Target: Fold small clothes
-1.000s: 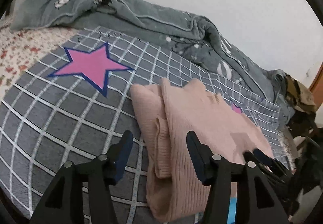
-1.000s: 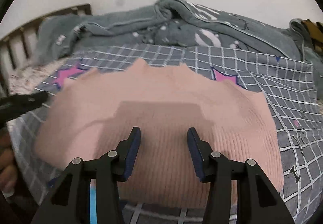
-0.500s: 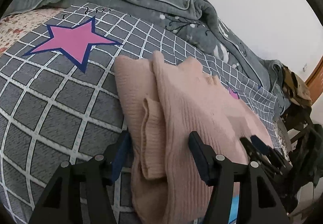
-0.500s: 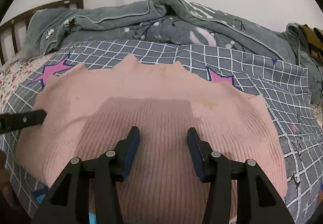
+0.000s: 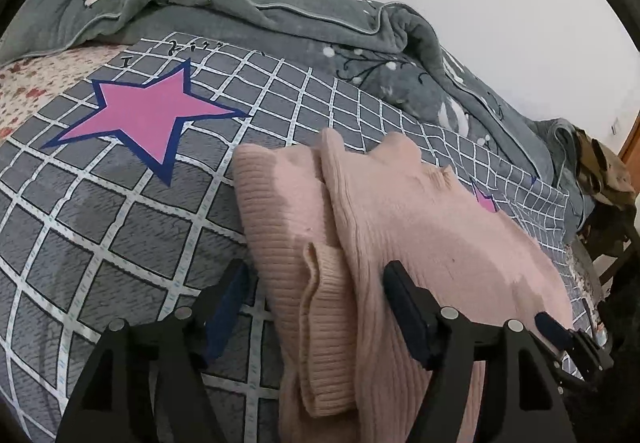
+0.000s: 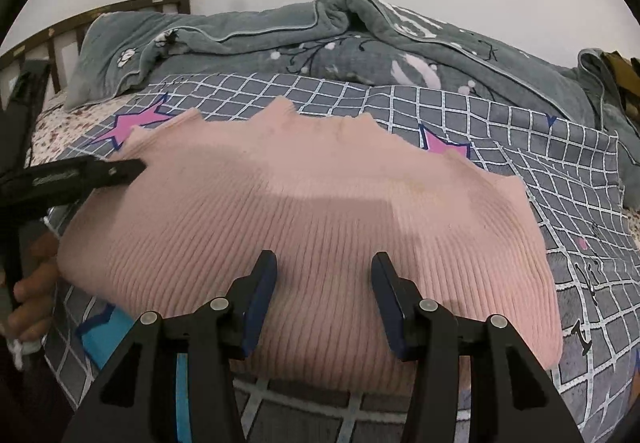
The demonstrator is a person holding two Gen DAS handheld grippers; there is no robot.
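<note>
A pink ribbed knit sweater [image 5: 420, 227] lies flat on a grey checked bedsheet [image 5: 120, 235], one sleeve [image 5: 324, 327] folded in along its left side. My left gripper [image 5: 316, 279] is open, its jaws straddling that folded sleeve edge just above the cloth. In the right wrist view the sweater [image 6: 320, 211] spreads wide. My right gripper [image 6: 324, 271] is open and empty over its lower middle. The left gripper's fingertips [image 6: 120, 169] show at the sweater's left edge.
A rumpled grey-green blanket [image 6: 320, 43] lies along the wall behind the sweater. A pink star [image 5: 148, 119] is printed on the sheet at left. A dark headboard [image 6: 80, 19] stands at far left. A chair with clothes [image 5: 604, 179] is at the right.
The left gripper has moved in over the sweater's folded left side. The right gripper has come closer over the sweater's lower middle. Both stay open.
</note>
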